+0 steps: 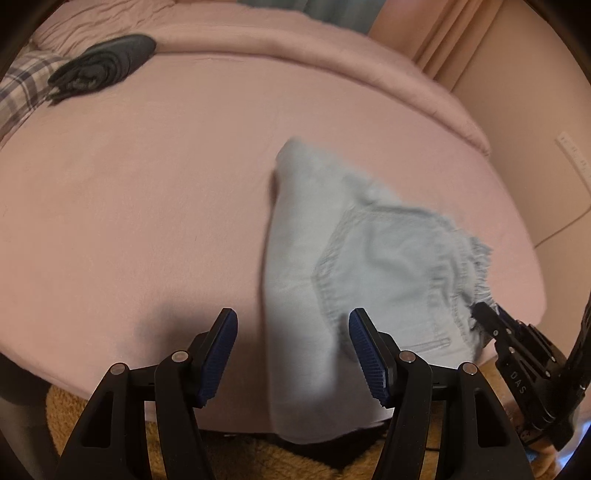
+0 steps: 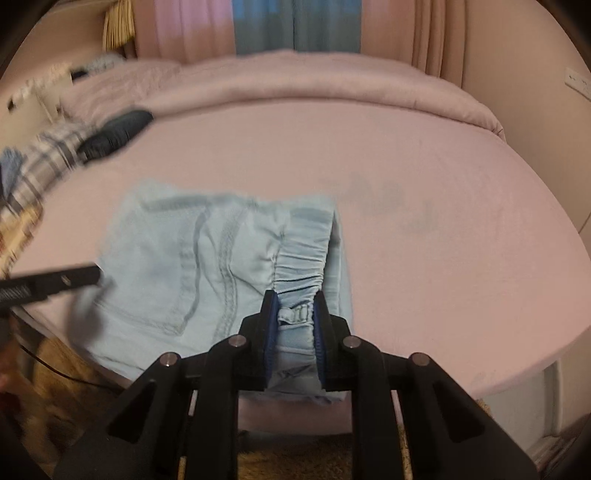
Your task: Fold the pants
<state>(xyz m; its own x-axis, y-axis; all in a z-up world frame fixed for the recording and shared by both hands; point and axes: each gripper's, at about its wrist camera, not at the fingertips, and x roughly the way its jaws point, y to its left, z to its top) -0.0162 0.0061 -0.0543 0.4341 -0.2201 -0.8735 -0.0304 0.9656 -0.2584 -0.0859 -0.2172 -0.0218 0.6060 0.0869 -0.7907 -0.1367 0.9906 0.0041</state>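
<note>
the pale blue pants (image 2: 207, 266) lie on the pink bed sheet (image 2: 424, 206), at the near edge of the bed, and one part hangs a little over this edge. the cloth is doubled over, with a pocket seam and a gathered waistband facing up.

the right gripper (image 2: 293, 317) is at the near end of the pants. its blue pads (image 2: 271, 325) are pressed on a bunched piece of the waistband with the belt loop, so it pinches the pants.

the left gripper (image 1: 293, 354) hangs above the near side of the pants with its fingers spread wide. the cloth passes under the gap, but the pads do not press it. in the left wrist view the right gripper is seen at the frayed edge of the pants.

far from the pants, at the far left part of the bed, a dark folded garment (image 1: 103, 66) lies beside a checked cloth (image 1: 22, 92). behind the bed hang curtains (image 2: 295, 26).
</note>
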